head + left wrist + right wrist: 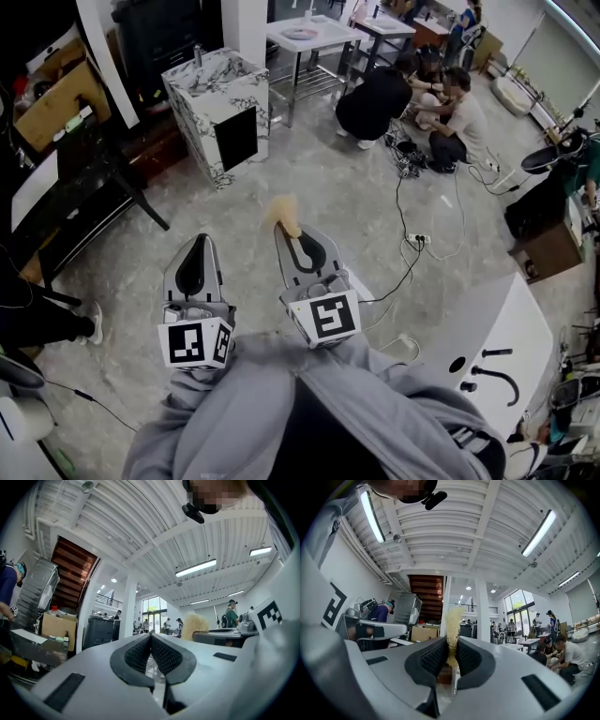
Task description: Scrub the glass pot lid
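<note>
The person holds both grippers close to the body, near in the scene, over the grey stone floor point(309, 178), with grey sleeves point(216, 403) showing below them. The left gripper point(200, 246) is clenched with nothing in it: in the left gripper view its ribbed black pads point(161, 654) meet at the tips point(150, 637), and only the room shows beyond them. The right gripper point(291, 239), just right of the left one, is grasping a tan fibrous scrubber point(284, 214). In the right gripper view the scrubber point(453, 625) stands upright between the pads, pinched low down, and its frayed top rises above the right gripper point(451, 644). Each gripper carries its marker cube point(328, 317) at the near end.

Far off, past a marble-patterned cabinet point(217, 108), a white table point(323, 45) bears a round flat thing point(302, 34); it may be the glass pot lid, but it is too small to tell. It is well apart from both grippers. To the far right two people point(375, 98) crouch on the floor beside a tangle of cables point(403, 234). At the near right stands a white counter point(516, 328) with a black faucet point(497, 375)
</note>
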The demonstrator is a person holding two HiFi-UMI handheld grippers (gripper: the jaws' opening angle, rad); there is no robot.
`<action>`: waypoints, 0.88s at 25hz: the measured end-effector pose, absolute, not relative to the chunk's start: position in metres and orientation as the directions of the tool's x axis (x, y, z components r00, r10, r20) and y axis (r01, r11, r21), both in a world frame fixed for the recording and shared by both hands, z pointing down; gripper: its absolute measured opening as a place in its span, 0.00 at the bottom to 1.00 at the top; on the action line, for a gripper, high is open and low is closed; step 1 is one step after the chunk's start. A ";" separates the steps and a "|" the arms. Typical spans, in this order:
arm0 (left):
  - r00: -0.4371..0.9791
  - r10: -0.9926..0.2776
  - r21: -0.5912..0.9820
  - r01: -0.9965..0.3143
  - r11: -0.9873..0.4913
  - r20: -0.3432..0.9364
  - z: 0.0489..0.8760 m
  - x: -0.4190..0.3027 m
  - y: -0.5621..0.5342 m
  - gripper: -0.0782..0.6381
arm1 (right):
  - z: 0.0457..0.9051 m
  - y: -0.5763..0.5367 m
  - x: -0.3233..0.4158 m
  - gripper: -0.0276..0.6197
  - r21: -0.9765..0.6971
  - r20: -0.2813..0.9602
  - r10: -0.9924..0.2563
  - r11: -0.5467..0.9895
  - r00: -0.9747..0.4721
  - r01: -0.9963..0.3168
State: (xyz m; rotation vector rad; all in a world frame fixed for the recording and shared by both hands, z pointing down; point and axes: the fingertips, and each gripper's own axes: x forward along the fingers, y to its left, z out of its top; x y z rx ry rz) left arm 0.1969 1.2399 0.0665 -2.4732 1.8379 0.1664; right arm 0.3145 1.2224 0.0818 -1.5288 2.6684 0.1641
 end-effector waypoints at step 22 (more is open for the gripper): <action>0.268 -0.961 0.028 -0.962 -0.270 -0.063 0.107 0.170 1.065 0.13 | 0.123 1.047 0.289 0.12 0.021 -0.053 -0.856 0.514 -0.514 -0.858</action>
